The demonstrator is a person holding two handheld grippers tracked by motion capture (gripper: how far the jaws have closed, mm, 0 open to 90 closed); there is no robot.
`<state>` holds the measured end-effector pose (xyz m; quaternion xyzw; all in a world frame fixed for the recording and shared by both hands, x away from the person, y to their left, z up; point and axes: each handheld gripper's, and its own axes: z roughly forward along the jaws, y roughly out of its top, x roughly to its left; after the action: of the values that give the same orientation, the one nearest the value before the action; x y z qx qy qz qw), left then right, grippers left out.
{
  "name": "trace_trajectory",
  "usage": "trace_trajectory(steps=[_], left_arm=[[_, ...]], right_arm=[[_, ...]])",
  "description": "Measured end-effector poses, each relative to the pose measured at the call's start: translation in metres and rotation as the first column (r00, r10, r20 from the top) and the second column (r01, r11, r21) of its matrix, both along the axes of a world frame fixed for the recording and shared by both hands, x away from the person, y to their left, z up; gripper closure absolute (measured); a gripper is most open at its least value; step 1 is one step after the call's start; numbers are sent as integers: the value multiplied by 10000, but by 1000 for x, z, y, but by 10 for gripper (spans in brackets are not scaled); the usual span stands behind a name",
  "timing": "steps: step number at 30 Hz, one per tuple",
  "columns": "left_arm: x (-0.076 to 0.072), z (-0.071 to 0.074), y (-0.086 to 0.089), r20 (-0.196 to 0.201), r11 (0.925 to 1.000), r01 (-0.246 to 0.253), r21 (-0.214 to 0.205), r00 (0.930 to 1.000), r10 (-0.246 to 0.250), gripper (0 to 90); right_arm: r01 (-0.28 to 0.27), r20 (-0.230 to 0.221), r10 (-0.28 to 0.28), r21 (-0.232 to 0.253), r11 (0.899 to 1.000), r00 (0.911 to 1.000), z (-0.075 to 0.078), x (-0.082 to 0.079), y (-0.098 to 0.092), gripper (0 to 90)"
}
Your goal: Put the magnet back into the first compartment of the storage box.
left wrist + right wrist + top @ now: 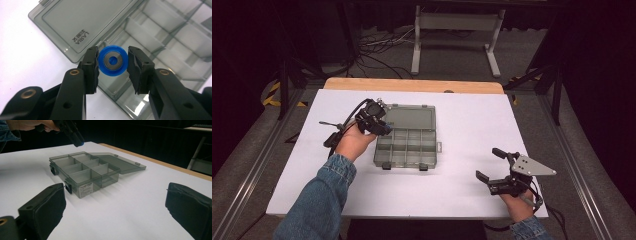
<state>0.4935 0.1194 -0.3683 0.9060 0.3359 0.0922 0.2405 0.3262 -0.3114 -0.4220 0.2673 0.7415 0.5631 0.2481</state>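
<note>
The white desk (462, 125) is brightly and evenly lit from above, while the room around it falls into near black. In the high view shadows are faint and soft and the picture is slightly grainy. In the left gripper view the desk glares almost to pure white, and the smoky compartment box (160, 37) blurs toward the far right. In the right gripper view the near pads (47, 207) are soft and out of focus.
</note>
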Motion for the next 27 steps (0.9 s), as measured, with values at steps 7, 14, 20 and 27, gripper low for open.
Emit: trace_trajectory(steps=[7, 14, 20, 27], left_arm=[[4, -6, 2, -10, 10000, 6, 18, 10000, -6, 620], [8, -16, 3, -213, 10000, -21, -65, 9998, 19, 619], [11, -23, 3, -430, 10000, -84, 8, 9990, 84, 619], [11, -30, 3, -632, 9999, -93, 116, 9979, 100, 618]], right_arm=[[-1, -9, 1, 51, 10000, 10000, 0, 0, 0, 36], [-28, -22, 28, 22, 10000, 10000, 0, 0, 0, 36], [-27, -16, 27, 4, 10000, 10000, 0, 0, 0, 36], [-35, -29, 35, 4, 10000, 10000, 0, 0, 0, 36]])
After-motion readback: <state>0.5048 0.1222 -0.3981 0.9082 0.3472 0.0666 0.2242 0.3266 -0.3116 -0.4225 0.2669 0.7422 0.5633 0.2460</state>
